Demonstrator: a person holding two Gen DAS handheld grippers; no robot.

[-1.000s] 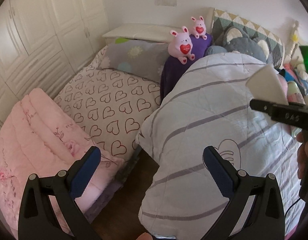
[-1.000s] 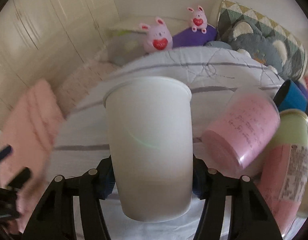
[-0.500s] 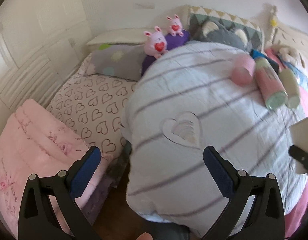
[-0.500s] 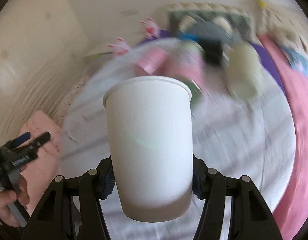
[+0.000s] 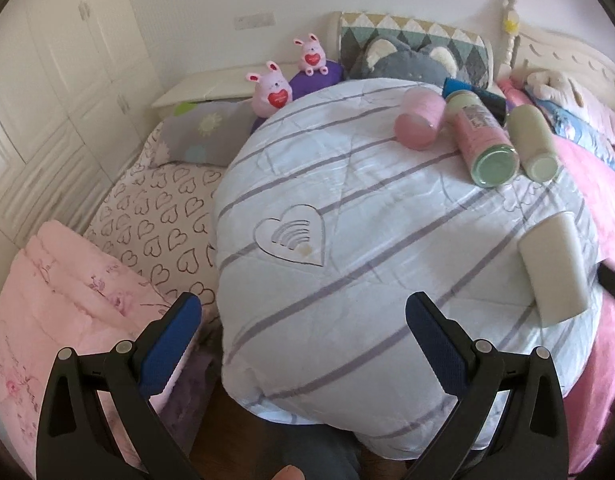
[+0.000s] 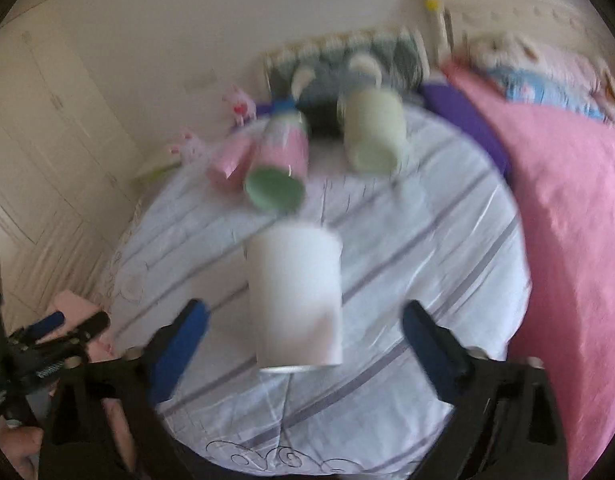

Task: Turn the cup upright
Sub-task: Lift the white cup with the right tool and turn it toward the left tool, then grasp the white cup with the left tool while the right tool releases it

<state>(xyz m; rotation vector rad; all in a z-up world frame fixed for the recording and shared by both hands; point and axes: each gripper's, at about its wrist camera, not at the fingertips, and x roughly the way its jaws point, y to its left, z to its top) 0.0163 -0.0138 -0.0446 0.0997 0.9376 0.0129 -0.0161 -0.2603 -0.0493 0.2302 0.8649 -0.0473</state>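
Observation:
A plain white paper cup (image 6: 295, 296) stands on the striped white quilt (image 6: 407, 248), free between the spread fingers of my right gripper (image 6: 303, 326), which is open. The right wrist view is blurred. The same cup shows in the left wrist view (image 5: 553, 268) at the quilt's right side. My left gripper (image 5: 303, 332) is open and empty, low at the near edge of the quilt (image 5: 347, 208), well left of the cup.
A pink cup (image 5: 419, 124), a pink bottle with a green cap (image 5: 483, 140) and a pale green bottle (image 5: 531, 140) lie at the quilt's far side. Plush rabbits (image 5: 269, 88) and pillows sit behind. A pink blanket (image 5: 59, 300) lies left.
My right gripper has opened and let go of the white cup, which now rests on the quilt. Both cameras have swung, and the left view now shows the whole quilt.

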